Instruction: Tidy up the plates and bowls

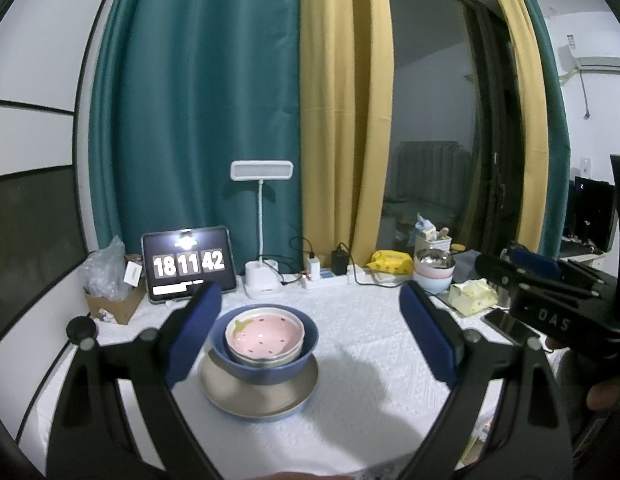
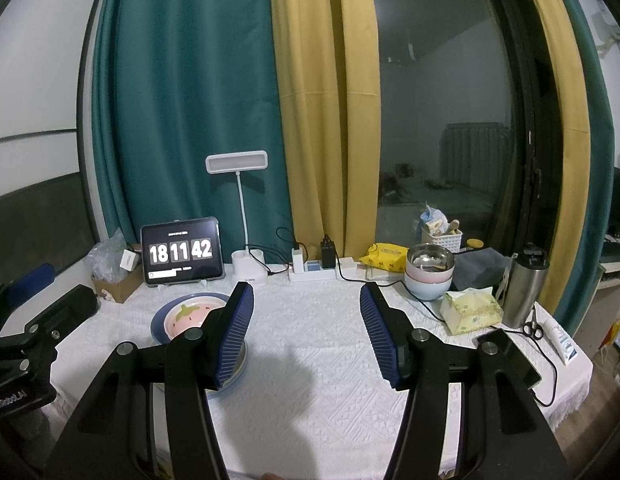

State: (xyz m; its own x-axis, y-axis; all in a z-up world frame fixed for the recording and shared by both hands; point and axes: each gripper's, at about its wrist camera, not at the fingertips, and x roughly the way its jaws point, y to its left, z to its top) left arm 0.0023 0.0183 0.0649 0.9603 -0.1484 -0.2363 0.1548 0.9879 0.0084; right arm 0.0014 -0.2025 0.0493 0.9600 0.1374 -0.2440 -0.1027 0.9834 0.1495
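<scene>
A pink strawberry-pattern bowl (image 1: pixel 264 334) sits nested in a blue bowl (image 1: pixel 266 368), which stands on a beige plate (image 1: pixel 262 398) on the white tablecloth. The stack also shows in the right wrist view (image 2: pixel 188 314), partly hidden behind a finger. My left gripper (image 1: pixel 310 334) is open and empty, hovering above and around the stack without touching it. My right gripper (image 2: pixel 306 334) is open and empty, to the right of the stack. Another stack of bowls (image 2: pixel 427 276), steel over pink over pale blue, stands at the back right (image 1: pixel 433 274).
Along the back edge stand a tablet clock (image 2: pixel 182 252), a desk lamp (image 2: pixel 246 268), a power strip (image 2: pixel 313 270) and a cardboard box (image 1: pixel 114 304). At the right are a tissue pack (image 2: pixel 471 310), a steel tumbler (image 2: pixel 523 292), a phone (image 2: pixel 509 354) and scissors (image 2: pixel 531 330).
</scene>
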